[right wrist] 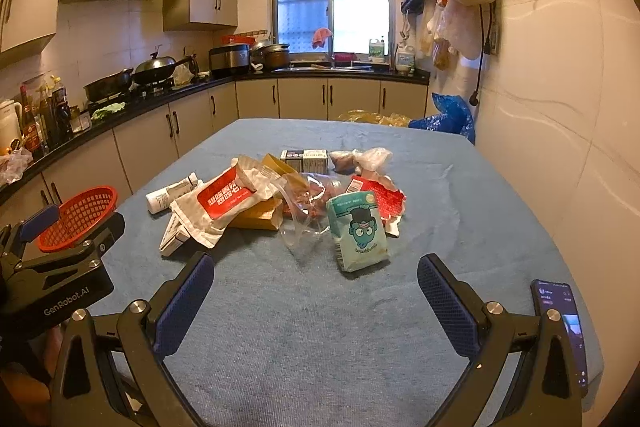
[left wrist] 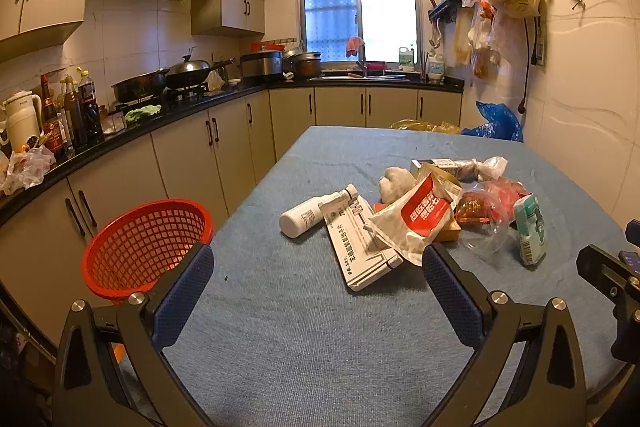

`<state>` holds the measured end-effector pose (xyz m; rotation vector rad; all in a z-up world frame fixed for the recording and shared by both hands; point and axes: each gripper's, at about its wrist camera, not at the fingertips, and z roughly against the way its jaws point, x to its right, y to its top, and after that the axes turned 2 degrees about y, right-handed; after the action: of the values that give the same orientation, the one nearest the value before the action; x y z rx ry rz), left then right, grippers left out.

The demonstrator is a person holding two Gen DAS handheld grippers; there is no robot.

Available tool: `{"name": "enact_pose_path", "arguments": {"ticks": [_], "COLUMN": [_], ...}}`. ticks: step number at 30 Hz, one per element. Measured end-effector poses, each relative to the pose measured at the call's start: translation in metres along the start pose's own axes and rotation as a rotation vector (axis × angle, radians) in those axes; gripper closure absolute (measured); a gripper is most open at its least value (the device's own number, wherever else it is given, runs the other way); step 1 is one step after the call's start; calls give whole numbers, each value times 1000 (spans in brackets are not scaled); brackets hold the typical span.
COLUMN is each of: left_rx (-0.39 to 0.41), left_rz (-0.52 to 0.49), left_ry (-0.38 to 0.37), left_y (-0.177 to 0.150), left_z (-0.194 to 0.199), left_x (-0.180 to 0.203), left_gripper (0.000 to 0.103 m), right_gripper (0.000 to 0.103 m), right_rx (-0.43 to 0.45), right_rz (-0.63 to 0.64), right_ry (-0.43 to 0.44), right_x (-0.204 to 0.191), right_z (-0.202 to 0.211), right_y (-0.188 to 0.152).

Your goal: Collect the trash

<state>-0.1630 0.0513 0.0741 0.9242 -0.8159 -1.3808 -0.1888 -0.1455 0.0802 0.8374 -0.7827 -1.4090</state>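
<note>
So the trash pile [right wrist: 280, 203] is dumped mid-table on the blue cloth [right wrist: 304, 339], dead centre of the right view. The red basket [left wrist: 148, 247] hangs at the table's left edge, lower left of the left view, probably parked there so stuff can be dropped straight in. Both grippers hover low with jaws spread wide, holding nothing. The right gripper [right wrist: 316, 287] has the teal packet [right wrist: 358, 233] just above its gap; the left gripper [left wrist: 318, 279] has the white box [left wrist: 360, 247] up by its right finger. Nothing's touched yet, so I'd say this is the lining-up stage.
</note>
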Motion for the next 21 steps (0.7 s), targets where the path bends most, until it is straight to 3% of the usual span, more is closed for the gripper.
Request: {"name": "enact_pose_path", "arguments": {"ticks": [10,21], "left_rx": [-32,-164], "left_rz": [-36,-134], "left_ry": [-17,-195], "left_y": [0,31], "left_z": [-14,-56], "left_x": [8,22], "left_gripper": [0,0], "right_gripper": [0,0], "right_rx": [-34,-113], "right_rz": [-11,-98], "right_ry": [21,39], "right_x": [8,47], "right_z": [-15,-43], "right_y": [-1,6]}}
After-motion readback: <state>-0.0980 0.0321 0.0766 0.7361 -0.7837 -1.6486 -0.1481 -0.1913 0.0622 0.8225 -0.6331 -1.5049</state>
